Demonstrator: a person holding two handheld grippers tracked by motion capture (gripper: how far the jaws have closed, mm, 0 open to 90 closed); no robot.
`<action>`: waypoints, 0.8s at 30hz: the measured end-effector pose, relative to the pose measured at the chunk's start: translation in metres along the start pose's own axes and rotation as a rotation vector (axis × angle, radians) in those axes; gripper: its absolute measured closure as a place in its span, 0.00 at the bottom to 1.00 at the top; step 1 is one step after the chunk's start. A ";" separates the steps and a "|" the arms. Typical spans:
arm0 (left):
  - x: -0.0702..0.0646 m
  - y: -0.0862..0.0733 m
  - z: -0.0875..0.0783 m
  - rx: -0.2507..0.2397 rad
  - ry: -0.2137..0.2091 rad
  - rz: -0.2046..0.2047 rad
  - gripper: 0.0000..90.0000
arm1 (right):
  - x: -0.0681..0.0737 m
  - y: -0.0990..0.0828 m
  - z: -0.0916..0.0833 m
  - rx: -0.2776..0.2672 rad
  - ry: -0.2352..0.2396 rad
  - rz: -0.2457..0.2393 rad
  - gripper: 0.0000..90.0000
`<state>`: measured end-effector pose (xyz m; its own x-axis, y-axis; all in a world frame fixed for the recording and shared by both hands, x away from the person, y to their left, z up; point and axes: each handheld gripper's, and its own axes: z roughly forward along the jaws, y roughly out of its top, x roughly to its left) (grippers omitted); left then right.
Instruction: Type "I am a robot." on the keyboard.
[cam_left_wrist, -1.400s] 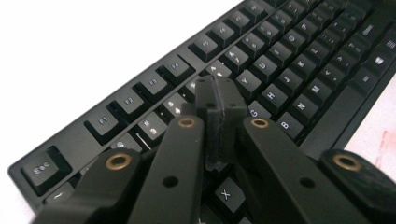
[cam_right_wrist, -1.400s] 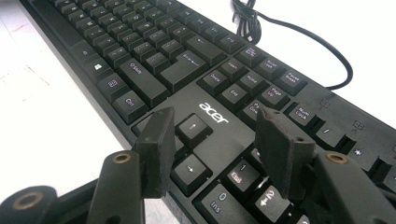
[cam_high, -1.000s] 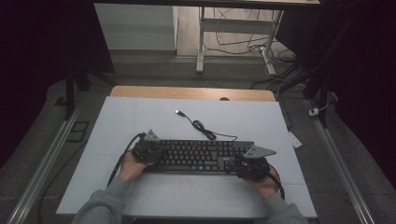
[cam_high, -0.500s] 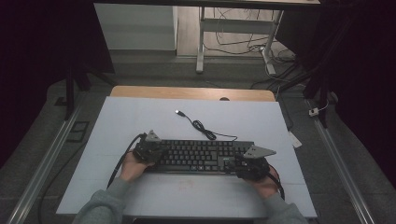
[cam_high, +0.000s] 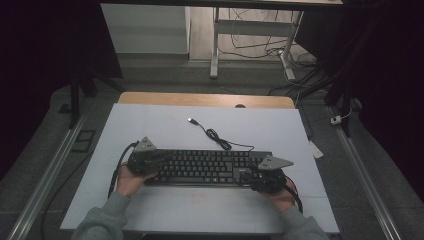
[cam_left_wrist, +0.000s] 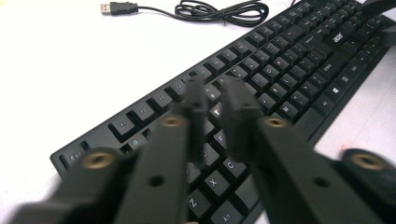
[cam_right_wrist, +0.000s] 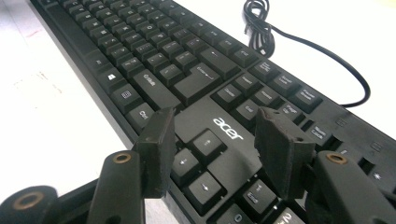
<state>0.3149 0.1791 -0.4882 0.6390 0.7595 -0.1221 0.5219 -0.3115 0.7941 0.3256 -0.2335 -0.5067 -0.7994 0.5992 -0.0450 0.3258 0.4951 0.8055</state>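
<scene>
Keyboard (cam_high: 207, 167) on worktop (cam_high: 165, 125). Left gripper (cam_left_wrist: 215, 100) at its 9 o'clock end, fingers nearly together; right gripper (cam_right_wrist: 212, 140) at 3 o'clock, fingers apart.

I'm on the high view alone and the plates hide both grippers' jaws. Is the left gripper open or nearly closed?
Observer: Nearly closed. The left gripper shows a narrow gap over the keyboard, holding nothing.
Operator: And the right one?
Observer: The right gripper is open, jaws wide apart above the arrow keys.
Operator: Any brand on the keyboard?
Observer: Yes, "acer" is printed just above the arrow keys.
</scene>
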 end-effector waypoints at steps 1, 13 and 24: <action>0.000 0.000 -0.001 -0.003 0.007 -0.007 0.76 | 0.001 0.000 0.000 -0.002 0.004 0.004 0.54; 0.004 -0.002 0.001 0.023 0.035 -0.035 0.47 | 0.005 0.003 0.004 -0.008 0.025 0.010 0.54; 0.005 -0.001 0.004 0.025 0.040 -0.029 0.45 | 0.013 0.014 0.016 -0.015 0.050 0.003 0.53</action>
<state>0.3197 0.1810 -0.4923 0.6005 0.7904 -0.1211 0.5547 -0.3026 0.7751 0.3278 -0.2084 -0.5052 -0.8225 0.5686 -0.0131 0.3210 0.4831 0.8146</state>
